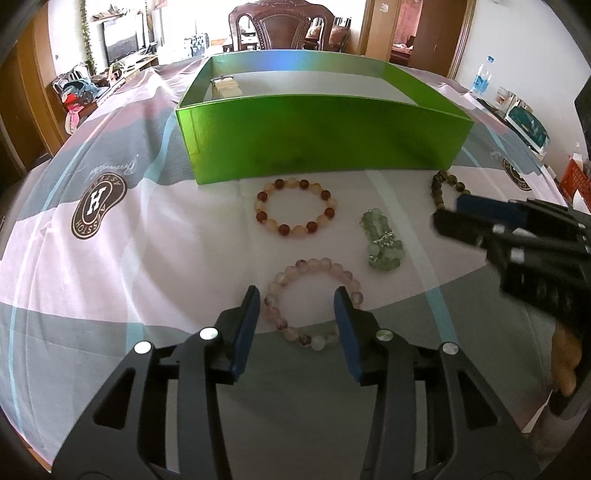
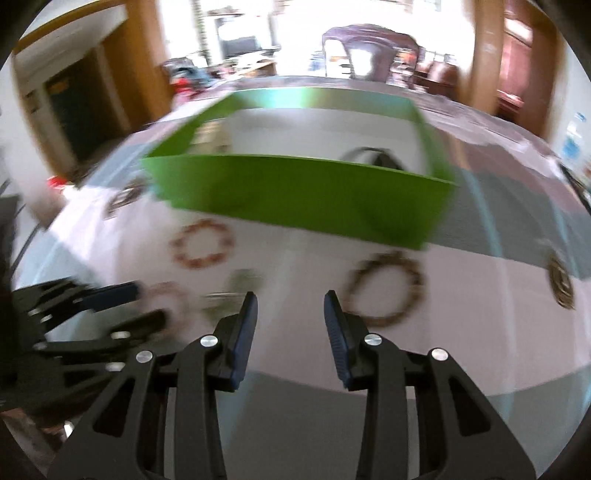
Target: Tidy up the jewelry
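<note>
A green open box (image 1: 317, 136) stands on the table; it also shows, blurred, in the right wrist view (image 2: 295, 188). In front of it lie a red-and-cream bead bracelet (image 1: 295, 207), a green bead bracelet (image 1: 382, 240), a pale pink bead bracelet (image 1: 314, 302) and a dark brown bead bracelet (image 1: 443, 186). My left gripper (image 1: 297, 317) is open, its fingers either side of the pink bracelet. My right gripper (image 2: 288, 317) is open and empty, just left of the dark bracelet (image 2: 386, 288); in the left wrist view it (image 1: 448, 214) covers part of that bracelet.
A pink, grey and white patterned cloth (image 1: 110, 236) covers the table. A cream item (image 1: 226, 88) lies inside the box at its far left. A water bottle (image 1: 482, 77) and an orange crate (image 1: 576, 177) stand at the right. A wooden chair (image 1: 280, 26) stands behind the table.
</note>
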Action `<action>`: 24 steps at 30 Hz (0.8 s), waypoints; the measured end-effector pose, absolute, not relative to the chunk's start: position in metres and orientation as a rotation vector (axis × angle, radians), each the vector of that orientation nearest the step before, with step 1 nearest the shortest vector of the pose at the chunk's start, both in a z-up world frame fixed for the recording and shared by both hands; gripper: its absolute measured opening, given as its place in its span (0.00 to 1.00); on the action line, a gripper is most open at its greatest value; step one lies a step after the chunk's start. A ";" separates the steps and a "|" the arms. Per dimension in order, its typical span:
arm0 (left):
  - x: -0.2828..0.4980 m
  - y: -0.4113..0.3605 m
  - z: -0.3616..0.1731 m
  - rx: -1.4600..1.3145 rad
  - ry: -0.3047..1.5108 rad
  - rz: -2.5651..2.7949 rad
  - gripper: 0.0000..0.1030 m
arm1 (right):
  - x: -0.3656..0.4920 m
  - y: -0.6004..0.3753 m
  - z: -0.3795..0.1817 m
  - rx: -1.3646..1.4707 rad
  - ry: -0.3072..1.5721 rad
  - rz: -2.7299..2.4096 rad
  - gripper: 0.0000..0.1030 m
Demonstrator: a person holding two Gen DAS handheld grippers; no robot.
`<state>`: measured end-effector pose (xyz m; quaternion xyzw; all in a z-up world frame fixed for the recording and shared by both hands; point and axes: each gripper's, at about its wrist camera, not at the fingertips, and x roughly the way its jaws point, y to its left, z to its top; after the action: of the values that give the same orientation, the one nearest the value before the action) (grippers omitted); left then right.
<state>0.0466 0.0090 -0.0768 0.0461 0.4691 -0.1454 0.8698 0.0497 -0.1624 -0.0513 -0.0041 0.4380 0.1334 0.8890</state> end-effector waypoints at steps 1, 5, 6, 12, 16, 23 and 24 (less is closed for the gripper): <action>0.046 0.011 -0.077 0.097 0.981 -0.306 0.41 | 0.050 -0.156 -0.051 -0.011 0.909 0.300 0.36; 0.045 0.014 -0.077 0.087 0.983 -0.311 0.43 | 0.057 -0.134 -0.054 -0.035 0.922 0.342 0.36; 0.045 0.013 -0.077 0.085 0.984 -0.310 0.43 | 0.059 -0.131 -0.057 -0.044 0.929 0.349 0.36; 0.045 0.013 -0.077 0.083 0.982 -0.315 0.46 | 0.056 -0.128 -0.071 -0.055 0.977 0.321 0.09; 0.045 0.013 -0.078 0.084 0.981 -0.317 0.47 | 0.047 -0.145 -0.071 -0.062 0.972 0.246 0.09; 0.047 0.009 -0.077 0.087 0.983 -0.309 0.47 | 0.015 -0.204 -0.075 -0.033 0.978 0.053 0.09; 0.047 0.007 -0.077 0.088 0.983 -0.309 0.47 | 0.011 -0.211 -0.076 -0.022 0.978 0.032 0.09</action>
<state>0.0470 0.0075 -0.0769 0.0421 0.4700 -0.1479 0.8692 0.0112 -0.2111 -0.0756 -0.0103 0.4697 0.0156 0.8826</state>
